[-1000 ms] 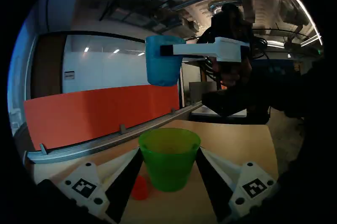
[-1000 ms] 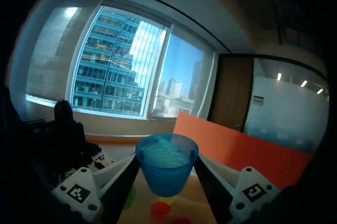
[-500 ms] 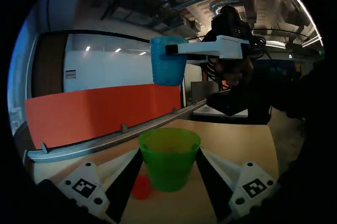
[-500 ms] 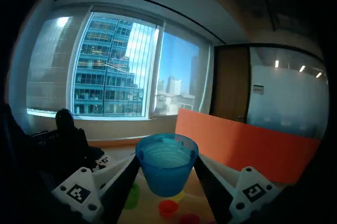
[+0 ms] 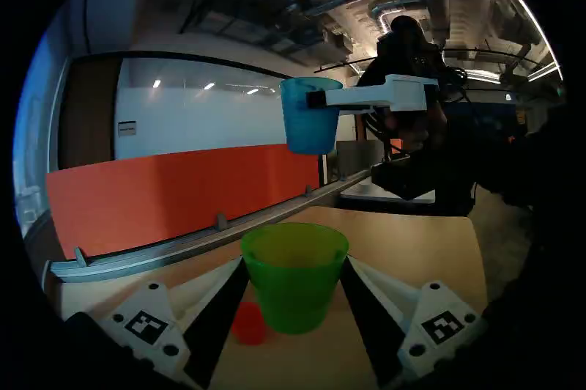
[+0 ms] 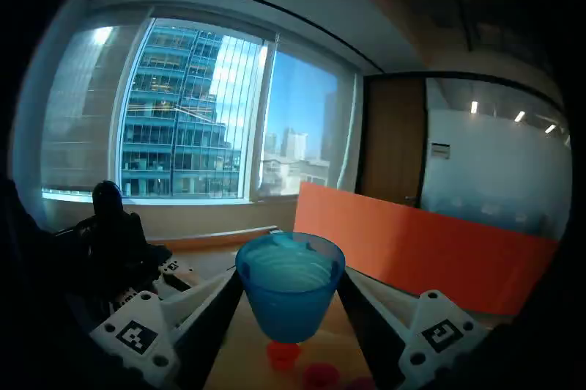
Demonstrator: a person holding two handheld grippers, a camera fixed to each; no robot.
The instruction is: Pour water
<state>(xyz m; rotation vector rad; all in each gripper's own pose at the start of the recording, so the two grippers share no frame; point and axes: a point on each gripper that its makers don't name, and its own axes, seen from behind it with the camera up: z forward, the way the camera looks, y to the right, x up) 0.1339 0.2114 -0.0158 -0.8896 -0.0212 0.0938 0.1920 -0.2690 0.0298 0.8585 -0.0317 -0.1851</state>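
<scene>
In the left gripper view, the left gripper (image 5: 295,295) clamps an upright green cup (image 5: 294,284) between both fingers, with a small red cup (image 5: 249,322) on the table (image 5: 417,243) beside it. Farther off, the right gripper (image 5: 315,100) holds a blue cup (image 5: 308,126) upright, well above the green one. In the right gripper view, both fingers press the blue cup's sides (whether it holds water cannot be told).

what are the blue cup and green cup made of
The blue cup looks like thin translucent plastic: light glows through its wall and ridges show inside. The green cup is probably the same plastic, smooth with a dull sheen, its rim lit through.
</scene>
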